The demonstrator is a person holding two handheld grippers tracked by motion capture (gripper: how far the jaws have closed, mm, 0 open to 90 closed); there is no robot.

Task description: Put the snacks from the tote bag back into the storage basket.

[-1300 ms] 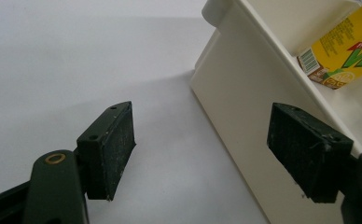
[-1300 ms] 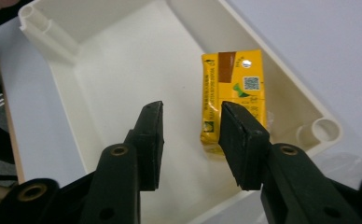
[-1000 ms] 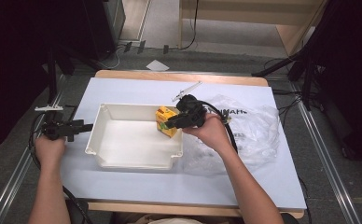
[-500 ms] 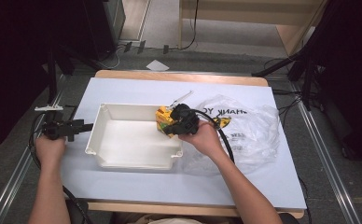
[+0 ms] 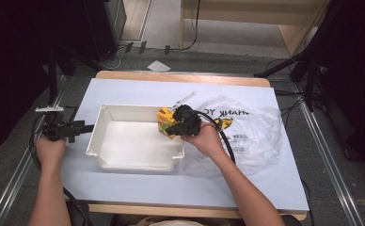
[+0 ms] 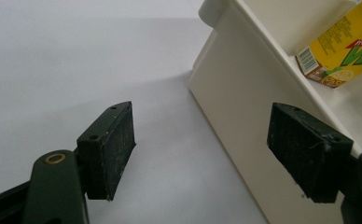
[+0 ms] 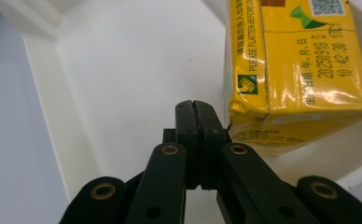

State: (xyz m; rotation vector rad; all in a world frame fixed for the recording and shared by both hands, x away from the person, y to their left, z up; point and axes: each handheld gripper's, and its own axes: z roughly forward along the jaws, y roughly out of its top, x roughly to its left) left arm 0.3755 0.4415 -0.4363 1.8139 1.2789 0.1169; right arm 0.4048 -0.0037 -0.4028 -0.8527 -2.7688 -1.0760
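I see the tray (image 5: 124,141) at the middle of the table (image 5: 138,183), the carton pack (image 5: 165,121) in its far right corner, and the plastic bag (image 5: 251,129) just right of it. A straw, I think, (image 5: 184,99) lies behind the tray.

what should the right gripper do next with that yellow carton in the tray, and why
Probably open the right gripper and shift it onto the yellow drink carton. Its jaws are pressed together on nothing, beside the carton's bottom corner inside the white tray. The left gripper is open, straddling the tray's wall as if to steady it.
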